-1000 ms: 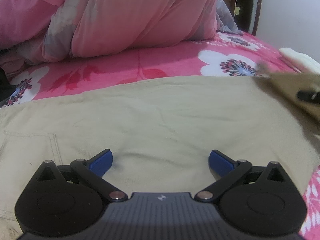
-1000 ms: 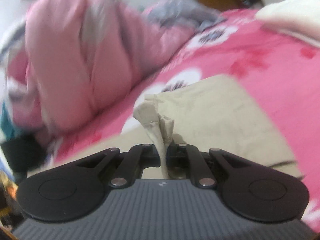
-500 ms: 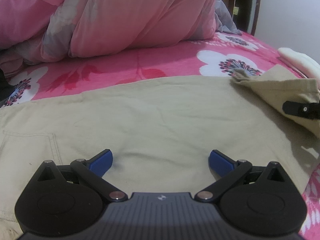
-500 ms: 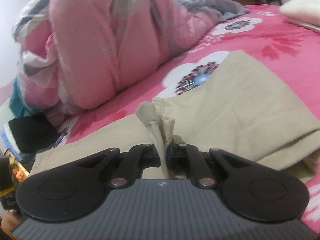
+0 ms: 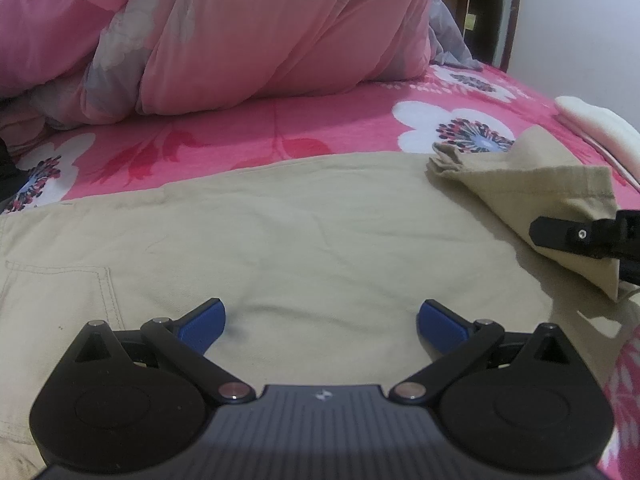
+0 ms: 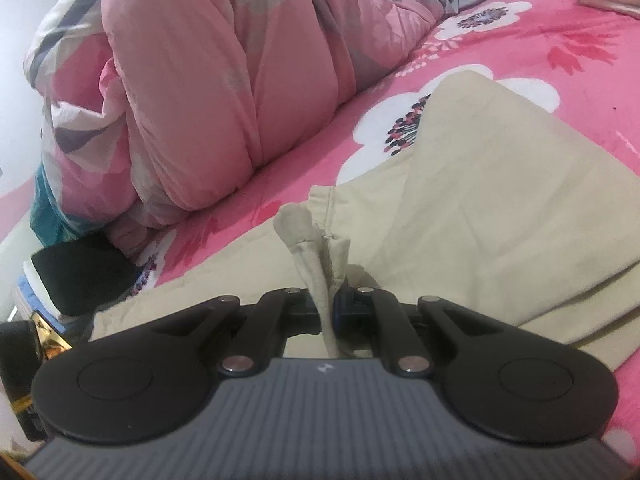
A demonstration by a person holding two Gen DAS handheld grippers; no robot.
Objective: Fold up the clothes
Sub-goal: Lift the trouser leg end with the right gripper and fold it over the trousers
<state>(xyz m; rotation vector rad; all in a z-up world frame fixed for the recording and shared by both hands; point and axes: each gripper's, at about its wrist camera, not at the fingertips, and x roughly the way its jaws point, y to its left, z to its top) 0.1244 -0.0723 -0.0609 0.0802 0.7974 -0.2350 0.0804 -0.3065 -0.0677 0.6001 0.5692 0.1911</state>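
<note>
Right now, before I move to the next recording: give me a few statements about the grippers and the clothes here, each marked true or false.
1. The right gripper is shut on a bunched hem of the khaki trousers. True.
2. The left gripper is clamped on the trousers. False: its jaws stand wide open over the cloth.
3. The trousers lie on a pink floral bedsheet. True.
4. The trousers are dark blue. False: they are khaki.
5. A pink quilt is heaped behind the trousers. True.
</note>
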